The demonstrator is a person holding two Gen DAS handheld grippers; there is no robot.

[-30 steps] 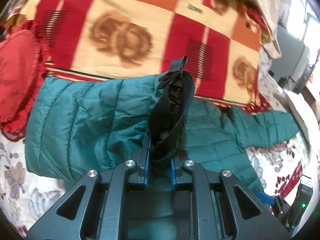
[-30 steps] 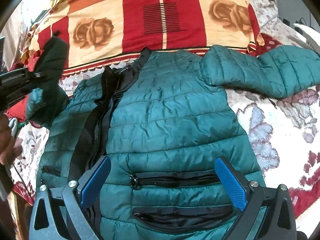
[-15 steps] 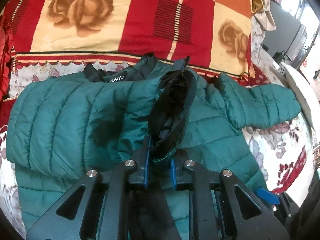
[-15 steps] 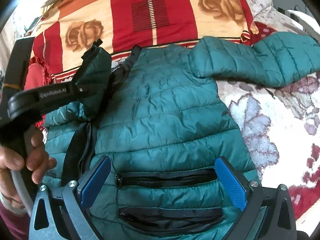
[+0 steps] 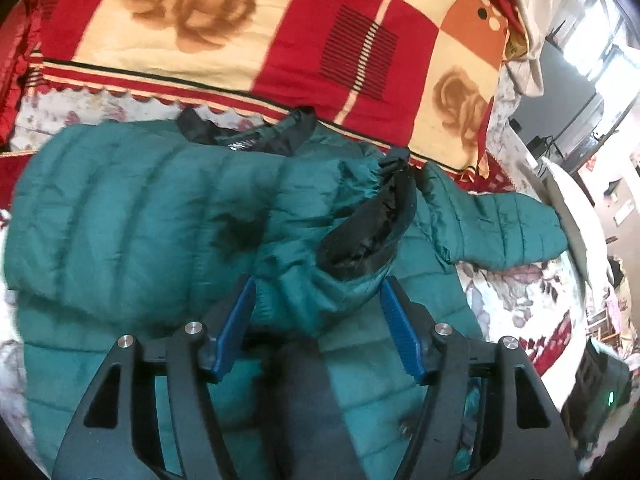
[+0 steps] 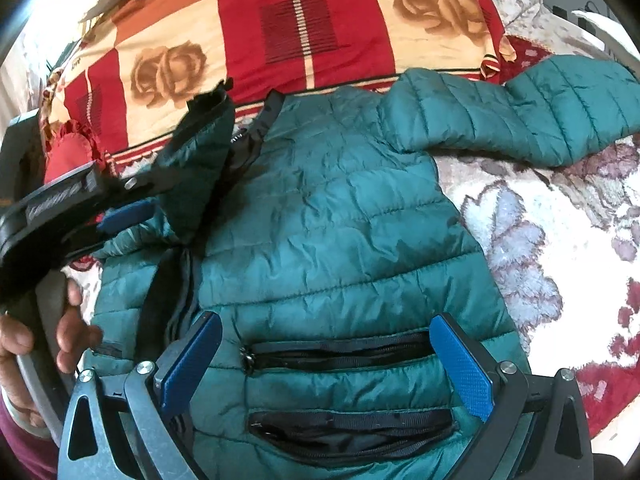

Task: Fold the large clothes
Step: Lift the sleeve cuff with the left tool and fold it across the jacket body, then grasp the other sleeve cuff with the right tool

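A teal quilted puffer jacket [image 6: 340, 220] lies front-up on the bed, also in the left wrist view [image 5: 132, 220]. Its left sleeve, with a black cuff [image 5: 368, 232], is folded across the chest. My left gripper [image 5: 318, 312] stands open with the cuff end lying loose between the jaws; it shows in the right wrist view [image 6: 120, 208] at the left. My right gripper [image 6: 326, 364] is open and empty above the hem, near a black zip pocket [image 6: 340, 354]. The right sleeve [image 6: 520, 120] lies spread out to the right.
A red, cream and orange rose-patterned blanket [image 6: 280, 32] lies beyond the collar. A floral bedsheet [image 6: 560, 240] lies under the jacket at the right. A red frilled cushion [image 6: 68, 148] sits at the far left. The bed edge and furniture [image 5: 580, 120] are at the right.
My left gripper carried the sleeve cuff across the jacket toward the right, then opened and let go of it. The right gripper stayed open over the hem.
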